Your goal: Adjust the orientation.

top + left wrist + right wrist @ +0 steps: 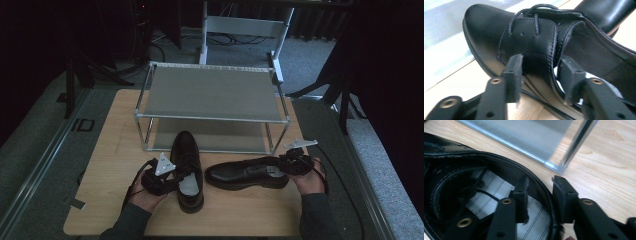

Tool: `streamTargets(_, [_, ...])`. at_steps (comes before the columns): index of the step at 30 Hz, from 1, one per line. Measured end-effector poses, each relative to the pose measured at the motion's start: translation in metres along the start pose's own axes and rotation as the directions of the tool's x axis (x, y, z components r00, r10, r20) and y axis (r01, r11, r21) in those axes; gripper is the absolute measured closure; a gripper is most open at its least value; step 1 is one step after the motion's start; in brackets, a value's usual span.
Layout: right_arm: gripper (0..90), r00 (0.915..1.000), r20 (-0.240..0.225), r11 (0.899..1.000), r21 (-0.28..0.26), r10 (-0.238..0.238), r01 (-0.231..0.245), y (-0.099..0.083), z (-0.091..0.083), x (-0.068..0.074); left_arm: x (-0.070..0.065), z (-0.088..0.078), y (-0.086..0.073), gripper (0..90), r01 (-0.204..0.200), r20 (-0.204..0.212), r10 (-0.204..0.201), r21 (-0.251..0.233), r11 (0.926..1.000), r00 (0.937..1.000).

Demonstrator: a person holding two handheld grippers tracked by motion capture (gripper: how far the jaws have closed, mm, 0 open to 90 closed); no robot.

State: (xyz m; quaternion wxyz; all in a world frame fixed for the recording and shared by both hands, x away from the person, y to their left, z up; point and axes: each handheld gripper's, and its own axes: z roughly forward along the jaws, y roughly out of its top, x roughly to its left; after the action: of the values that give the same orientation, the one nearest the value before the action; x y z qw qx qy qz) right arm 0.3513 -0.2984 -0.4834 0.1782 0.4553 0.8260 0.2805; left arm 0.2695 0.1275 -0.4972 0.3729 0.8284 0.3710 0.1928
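Two black leather lace-up shoes lie on the wooden table [110, 165]. The left shoe [187, 167] points its toe at the rack. My left gripper [175, 179] comes at its side; in the left gripper view the jaws [540, 72] straddle the laced side flap of that shoe [534, 40], one finger [512, 75] outside and one inside, not visibly pressing. The right shoe [245, 173] lies crosswise with its toe to the left. My right gripper [281, 167] is at its heel. Its jaws [539, 195] straddle the heel collar [506, 167], with a gap showing beside the inner finger [521, 197].
A two-tier metal shoe rack [210, 92] stands just behind the shoes, both shelves bare; its lower shelf edge [524, 147] and a post [577, 141] are close to the right gripper. A white metal frame [245, 25] stands on the floor beyond the table.
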Motion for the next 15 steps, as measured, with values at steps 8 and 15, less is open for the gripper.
streamTargets(8, [75.2, 0.9952, 0.014, 0.995, -0.014, 0.097, -0.096, -0.013, -0.008, -0.003, -0.008, -0.004, 0.004, 79.8, 0.017, 0.017, -0.016, -0.015, 0.9998, 0.9997])
streamTargets(15, [78.8, 0.9804, 0.042, 0.980, -0.050, 0.193, -0.190, -0.028, -0.017, -0.002, -0.013, -0.011, 0.000, 79.8, 0.083, 0.047, -0.083, 0.003, 0.9965, 0.9954])
